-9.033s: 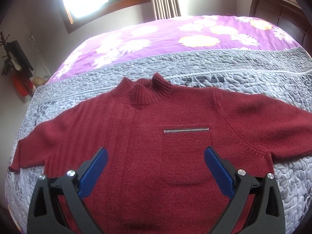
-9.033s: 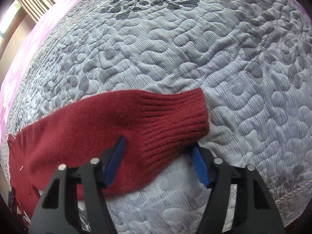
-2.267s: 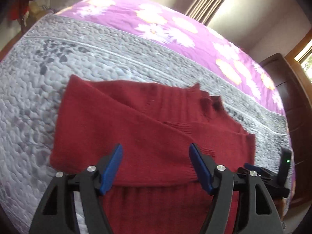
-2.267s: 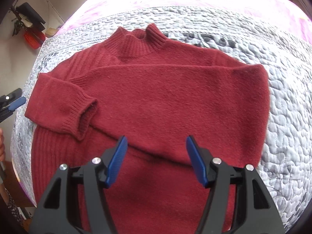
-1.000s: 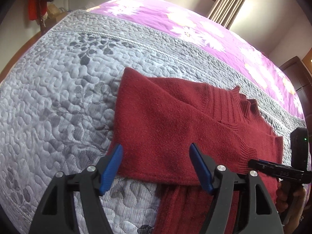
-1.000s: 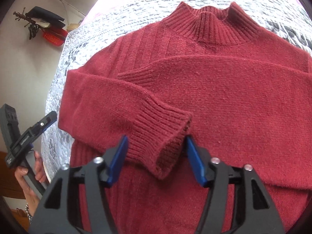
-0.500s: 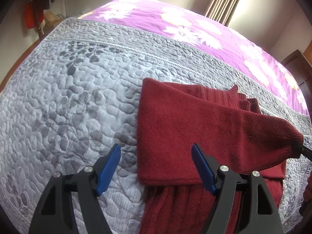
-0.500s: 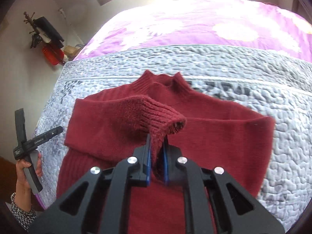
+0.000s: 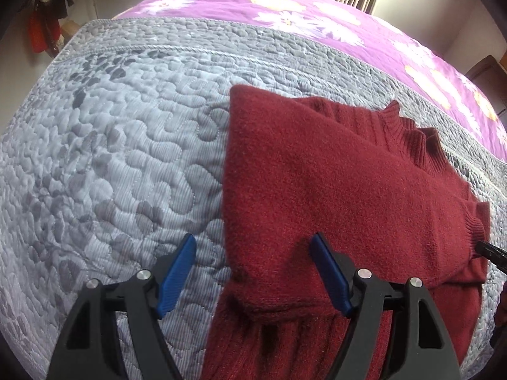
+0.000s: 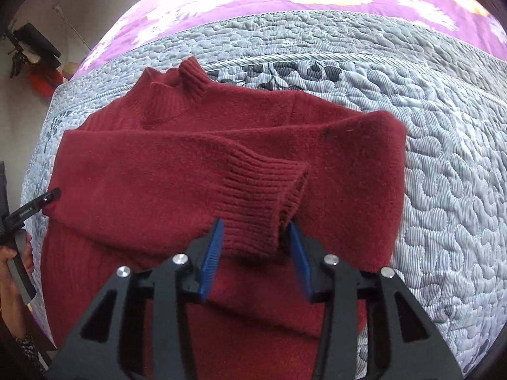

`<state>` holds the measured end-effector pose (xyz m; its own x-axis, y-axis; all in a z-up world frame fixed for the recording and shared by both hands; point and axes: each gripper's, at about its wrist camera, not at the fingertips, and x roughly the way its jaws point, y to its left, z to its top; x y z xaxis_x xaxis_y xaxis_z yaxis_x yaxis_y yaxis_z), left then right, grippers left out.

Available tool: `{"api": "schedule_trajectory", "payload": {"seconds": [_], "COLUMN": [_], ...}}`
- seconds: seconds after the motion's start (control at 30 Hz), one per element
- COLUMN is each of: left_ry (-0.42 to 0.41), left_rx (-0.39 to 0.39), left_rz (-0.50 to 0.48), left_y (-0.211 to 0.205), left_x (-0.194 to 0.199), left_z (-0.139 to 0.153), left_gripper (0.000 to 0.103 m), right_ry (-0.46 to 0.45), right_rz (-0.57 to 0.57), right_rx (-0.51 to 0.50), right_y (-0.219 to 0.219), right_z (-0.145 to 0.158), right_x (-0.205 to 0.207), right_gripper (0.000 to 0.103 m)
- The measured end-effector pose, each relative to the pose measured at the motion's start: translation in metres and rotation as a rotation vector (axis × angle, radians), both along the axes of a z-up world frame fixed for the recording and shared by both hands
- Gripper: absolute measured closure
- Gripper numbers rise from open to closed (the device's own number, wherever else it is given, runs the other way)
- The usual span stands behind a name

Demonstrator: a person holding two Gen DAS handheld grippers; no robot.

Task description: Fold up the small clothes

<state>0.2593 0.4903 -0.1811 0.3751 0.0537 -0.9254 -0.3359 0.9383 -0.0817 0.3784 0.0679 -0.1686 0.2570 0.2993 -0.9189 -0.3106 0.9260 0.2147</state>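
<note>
- Grey quilted bed (image 9: 104, 145) carries the dark red sweater (image 10: 164, 171), collar toward the purple floral cover (image 10: 332, 3), long axis running up the bed.
- Left sleeve cuff (image 10: 263, 190), pinched and lifted half a second ago, now lies across the chest; both sleeves are folded in.
- Right gripper (image 10: 255, 247) has parted narrowly around that cuff.
- Left gripper (image 9: 253, 272) gapes wide, empty, over the sleeve fold.

A dark red knitted sweater (image 9: 332, 196) lies at centre right of the frame on a grey quilted bedspread (image 9: 111, 158), one sleeve folded across it; the left gripper (image 9: 253, 272) hovers low, blue-padded fingers (image 9: 176, 272) spread wide; purple flowered cover (image 9: 285, 3) along the top.
</note>
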Motion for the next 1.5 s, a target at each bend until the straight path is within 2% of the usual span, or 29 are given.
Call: {"api": "schedule_trajectory", "payload": {"seconds": [0.03, 0.13, 0.23, 0.3, 0.37, 0.47, 0.53, 0.63, 0.7, 0.9, 0.97, 1.1, 1.3, 1.37, 1.43, 1.47, 1.5], "left_ry": [0.003, 0.020, 0.024, 0.025, 0.025, 0.015, 0.001, 0.008, 0.031, 0.095, 0.126, 0.136, 0.123, 0.119, 0.118, 0.119, 0.116], "left_rx": [-0.004, -0.004, 0.003, 0.013, 0.012, -0.010, -0.006, -0.005, -0.010, -0.094, -0.091, -0.052, -0.052, -0.054, -0.063, -0.057, -0.051], "left_rz": [-0.003, -0.017, -0.011, -0.018, -0.024, -0.041, -0.070, -0.107, -0.126, -0.107, -0.111, -0.141, -0.129, -0.137, -0.150, -0.153, -0.156], "left_y": [0.000, -0.001, -0.001, -0.002, -0.003, -0.003, -0.002, -0.005, -0.008, -0.013, -0.017, -0.028, -0.037, -0.042, -0.048, -0.053, -0.054], "left_x": [0.001, 0.001, 0.002, 0.002, 0.000, -0.018, -0.043, -0.091, -0.126, -0.230, -0.255, -0.291, -0.322, -0.328, -0.335, -0.337, -0.340], "left_z": [-0.001, -0.008, -0.017, -0.019, -0.014, 0.005, 0.021, 0.033, 0.032, 0.017, 0.010, 0.008, 0.009, 0.009, 0.009, 0.008, 0.009], "left_gripper": [0.028, 0.032, 0.032, 0.032, 0.032, 0.034, 0.032, 0.025, 0.024, 0.024, 0.024, 0.024, 0.024, 0.025, 0.033, 0.035, 0.042], "right_ry": [0.005, 0.028, 0.058, 0.046, 0.027, -0.013, -0.052, -0.059, -0.033, 0.065, 0.093, 0.160, 0.160, 0.180, 0.209, 0.214, 0.214], "right_rz": [0.002, -0.026, -0.056, -0.056, -0.057, -0.059, -0.031, 0.032, 0.057, 0.030, 0.012, 0.012, 0.029, 0.028, 0.039, 0.047, 0.053], "right_rx": [0.001, -0.008, -0.029, -0.039, -0.026, -0.012, -0.012, -0.019, -0.014, -0.027, -0.028, -0.022, -0.013, 0.039, 0.086, 0.089, 0.082], "right_y": [0.000, -0.003, -0.008, -0.008, -0.009, -0.019, -0.029, -0.045, -0.058, -0.095, -0.102, -0.113, -0.108, -0.105, -0.101, -0.099, -0.096], "right_z": [0.000, -0.005, -0.020, -0.025, -0.020, 0.004, 0.023, 0.037, 0.038, 0.019, 0.012, -0.005, -0.013, -0.015, -0.018, -0.020, -0.022], "right_x": [0.001, 0.005, 0.008, 0.005, 0.001, -0.020, -0.045, -0.095, -0.129, -0.233, -0.261, -0.308, -0.342, -0.346, -0.351, -0.353, -0.356], "right_gripper": [0.074, 0.090, 0.090, 0.090, 0.089, 0.075, 0.058, 0.053, 0.049, 0.046, 0.046, 0.046, 0.044, 0.046, 0.056, 0.057, 0.061]}}
